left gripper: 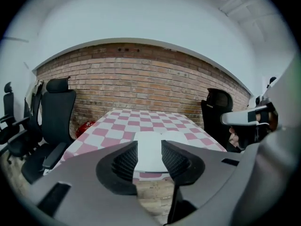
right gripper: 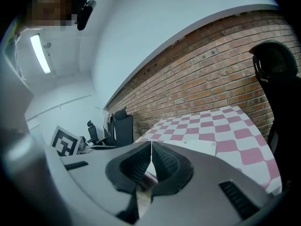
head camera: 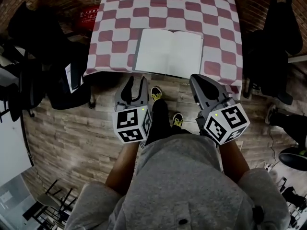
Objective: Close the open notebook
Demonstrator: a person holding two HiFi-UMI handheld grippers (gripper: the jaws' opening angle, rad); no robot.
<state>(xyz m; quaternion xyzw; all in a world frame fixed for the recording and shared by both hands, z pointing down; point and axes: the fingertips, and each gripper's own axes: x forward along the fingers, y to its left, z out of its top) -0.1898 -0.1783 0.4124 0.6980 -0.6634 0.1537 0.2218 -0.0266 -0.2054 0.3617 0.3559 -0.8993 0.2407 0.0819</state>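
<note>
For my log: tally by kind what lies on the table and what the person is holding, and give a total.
Open notebook: 1
Checked tablecloth: 1
Grippers: 2 (left gripper, jaws apart with nothing held; right gripper, jaws together)
Total: 4

The head view looks steeply down onto the near edge of the checkered table [head camera: 216, 32]. Both gripper views sit low just off it, facing the far brick wall [left gripper: 141, 79]; all three share the open notebook [head camera: 169, 52].
</note>
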